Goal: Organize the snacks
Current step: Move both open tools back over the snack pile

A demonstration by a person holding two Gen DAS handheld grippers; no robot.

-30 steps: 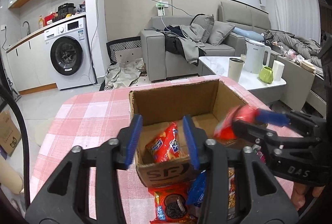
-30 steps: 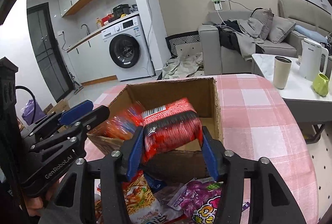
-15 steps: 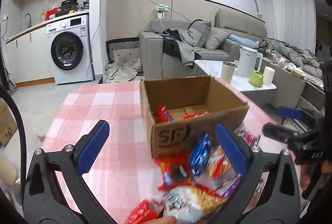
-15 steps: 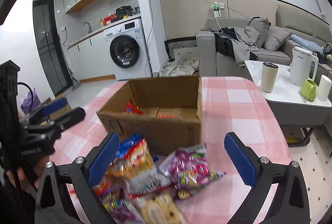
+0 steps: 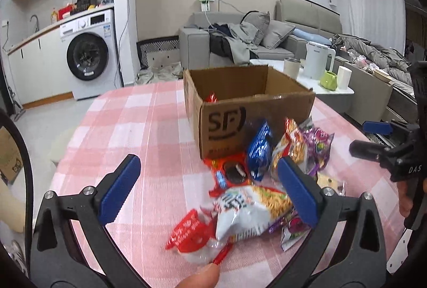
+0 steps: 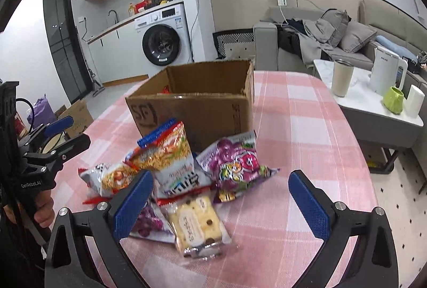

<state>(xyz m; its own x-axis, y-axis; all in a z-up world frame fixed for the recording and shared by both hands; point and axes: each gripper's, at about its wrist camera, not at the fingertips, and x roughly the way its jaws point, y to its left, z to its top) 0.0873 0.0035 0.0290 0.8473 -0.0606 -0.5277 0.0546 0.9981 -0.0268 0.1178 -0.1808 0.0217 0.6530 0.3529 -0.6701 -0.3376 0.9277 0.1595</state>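
Note:
An open cardboard box (image 5: 256, 125) (image 6: 202, 112) stands on the pink checked tablecloth, with a red packet (image 5: 211, 98) showing inside. Before it lies a heap of snack bags: a noodle bag (image 5: 250, 208) (image 6: 173, 162), a blue packet (image 5: 259, 152), a red cookie packet (image 5: 232, 172), a purple candy bag (image 6: 234, 165) (image 5: 317, 146) and a yellow cake packet (image 6: 196, 221). My left gripper (image 5: 209, 190) hangs open over the near bags, nothing gripped. My right gripper (image 6: 220, 204) is wide open above the cake packet, its pads clear of it.
The tablecloth (image 5: 149, 133) has bare room left of the box. A low white table (image 6: 373, 106) with a kettle, cup and green mug stands to the right. A sofa and a washing machine (image 5: 90, 53) are behind. A fingertip (image 5: 200, 276) shows at the bottom edge.
Both grippers opened, the right one dropping its red packet into the box. Both then pulled back from the box and lower, so the snack heap now lies under them.

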